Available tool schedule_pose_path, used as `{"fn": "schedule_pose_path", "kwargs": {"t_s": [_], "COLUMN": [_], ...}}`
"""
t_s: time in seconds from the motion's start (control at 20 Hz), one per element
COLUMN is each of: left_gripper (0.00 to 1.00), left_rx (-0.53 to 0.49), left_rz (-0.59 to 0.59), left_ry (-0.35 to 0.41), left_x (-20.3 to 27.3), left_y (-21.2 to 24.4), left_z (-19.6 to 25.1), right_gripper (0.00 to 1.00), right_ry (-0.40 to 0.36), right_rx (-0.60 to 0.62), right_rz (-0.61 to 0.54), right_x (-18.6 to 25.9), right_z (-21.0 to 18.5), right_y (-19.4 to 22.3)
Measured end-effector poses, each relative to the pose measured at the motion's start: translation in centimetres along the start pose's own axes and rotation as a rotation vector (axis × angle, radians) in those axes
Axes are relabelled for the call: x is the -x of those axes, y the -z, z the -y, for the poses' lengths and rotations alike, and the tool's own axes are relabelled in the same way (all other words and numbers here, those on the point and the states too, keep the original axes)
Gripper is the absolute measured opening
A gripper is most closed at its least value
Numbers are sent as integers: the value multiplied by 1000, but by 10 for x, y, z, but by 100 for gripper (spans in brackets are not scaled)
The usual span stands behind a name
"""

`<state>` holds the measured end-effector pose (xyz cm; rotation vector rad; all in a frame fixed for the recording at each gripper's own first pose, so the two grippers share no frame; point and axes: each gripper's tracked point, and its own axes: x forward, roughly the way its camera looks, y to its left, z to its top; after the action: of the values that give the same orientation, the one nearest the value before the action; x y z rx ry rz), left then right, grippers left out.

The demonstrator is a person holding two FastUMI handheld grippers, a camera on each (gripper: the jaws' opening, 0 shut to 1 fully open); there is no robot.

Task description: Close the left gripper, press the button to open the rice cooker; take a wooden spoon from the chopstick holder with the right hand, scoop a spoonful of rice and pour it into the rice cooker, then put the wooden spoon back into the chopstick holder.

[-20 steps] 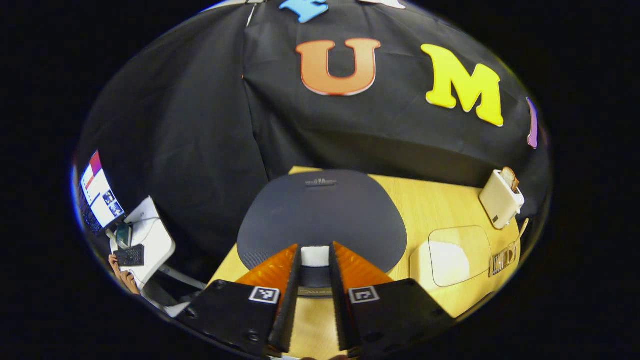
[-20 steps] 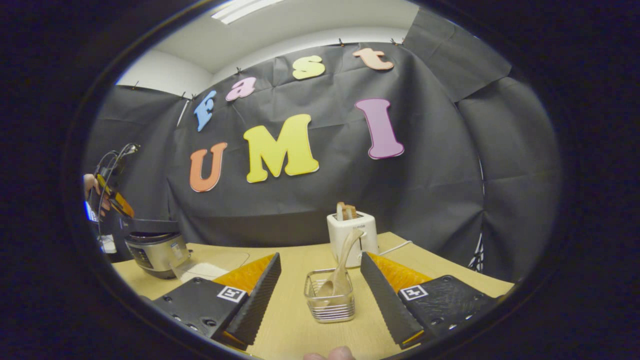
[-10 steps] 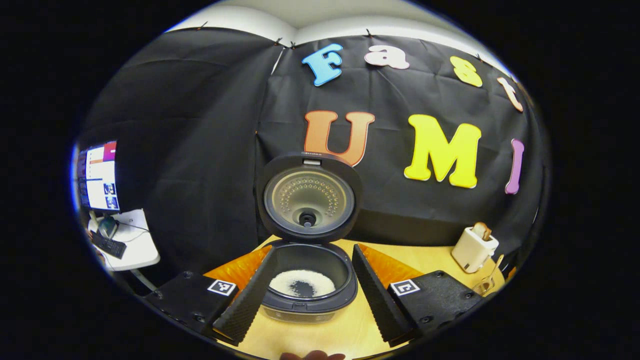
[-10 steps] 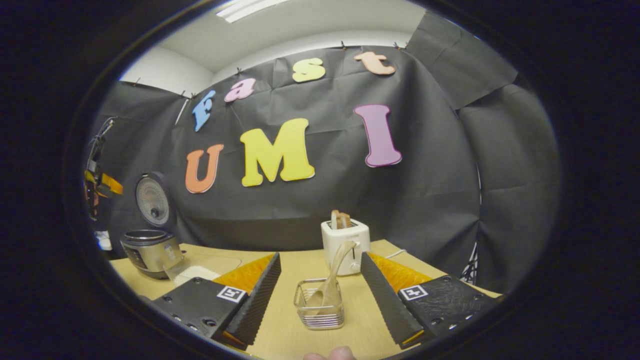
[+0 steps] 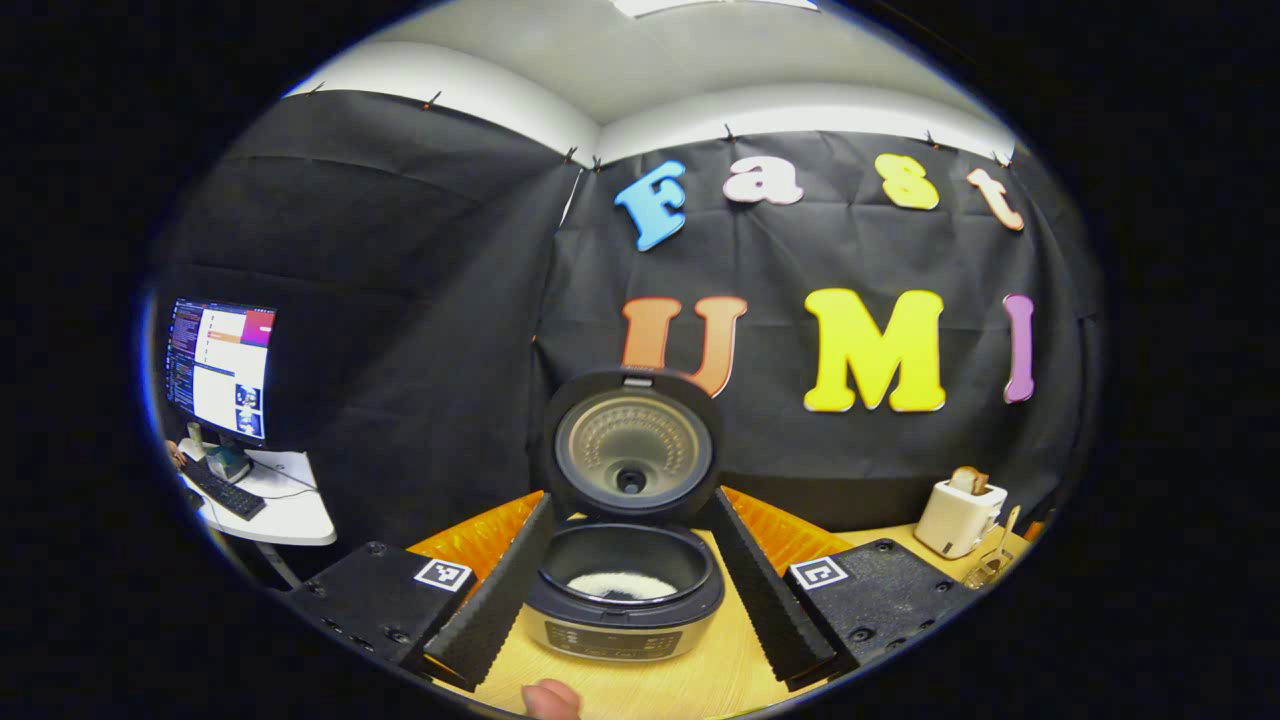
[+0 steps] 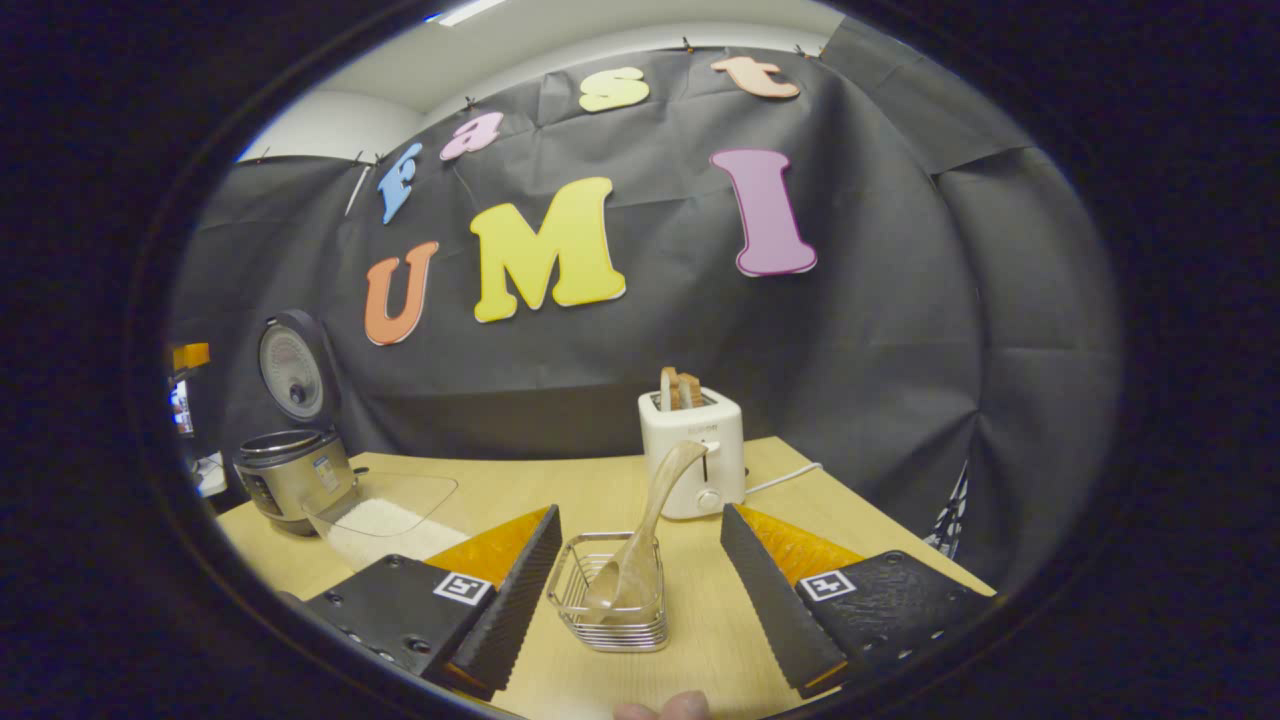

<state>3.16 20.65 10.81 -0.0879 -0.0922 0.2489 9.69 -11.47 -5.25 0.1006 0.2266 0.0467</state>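
Surface: light wooden table (image 6: pixel 590 490), black cloth wall behind.
Cooker: grey round rice cooker (image 5: pixel 625 600), lid up, some rice in pot; far left in right gripper view (image 6: pixel 290 480).
Rice tray: clear shallow container of white rice (image 6: pixel 385 515), beside cooker.
Holder: wire chopstick holder (image 6: pixel 610 600), betw. right fingers.
Spoon: pale wooden spoon (image 6: pixel 645 530), leaning in holder.
L gripper (image 5: pixel 625 600): spread wide, empty.
R gripper (image 6: pixel 640 600): spread wide, empty.
Risk: off-centre pinch on tilted handle could tip light holder; spoon may slip, spill rice en route.

A light wooden table (image 6: pixel 590 490) carries a silver rice cooker (image 6: pixel 290 480) with lid raised. Just right of it sits a clear container of rice (image 6: pixel 385 510), then a wire chopstick holder (image 6: pixel 610 595), and behind that a white toaster (image 6: pixel 692 450), possibly holding bread.
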Motion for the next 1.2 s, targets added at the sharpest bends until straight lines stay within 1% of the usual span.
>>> {"fn": "schedule_pose_path", "kwargs": {"t_s": [0.05,0.1,0.2,0.25,0.4,0.45,0.5,0.65,0.8,0.85,0.95,1.0,1.05,1.15,1.2], "left_gripper": [99,99,99,99,99,99,99,99,99,99,99,99,99,99,99], "left_rx": [-21,-30,-44,-42,-38,-36,-31,-8,9,4,-2,-7,-10,-13,-15], "left_rz": [41,49,31,21,24,14,-3,-58,-70,-67,-68,-74,-76,-91,-98], "left_ry": [10,11,3,15,38,43,44,78,92,88,87,89,93,99,96], "left_x": [6,11,21,25,34,37,39,44,46,47,47,48,48,49,49], "left_y": [-6,-6,-3,-3,-8,-7,-4,6,9,8,8,10,11,15,17], "left_z": [1,3,6,11,23,26,28,39,44,42,45,46,47,48,46], "right_gripper": [92,93,92,96,96,92,96,96,95,93,72,71,66,36,35], "right_ry": [-12,-17,-26,-36,-71,-73,-80,-94,-94,-109,-145,-161,-181,-183,-182], "right_rx": [0,-3,-18,-34,-97,-110,-121,-142,-136,-133,-151,-156,-160,-160,-147], "right_rz": [-27,-53,-88,-110,-193,-212,-222,-250,-263,-276,-322,-342,-352,-347,-342], "right_x": [-11,-22,-45,-55,-86,-96,-105,-119,-123,-126,-130,-130,-129,-130,-130], "right_z": [1,3,9,10,11,9,7,6,7,5,-2,-4,-8,-7,-6], "right_y": [3,5,6,7,23,24,25,29,29,31,38,43,46,43,42]}}
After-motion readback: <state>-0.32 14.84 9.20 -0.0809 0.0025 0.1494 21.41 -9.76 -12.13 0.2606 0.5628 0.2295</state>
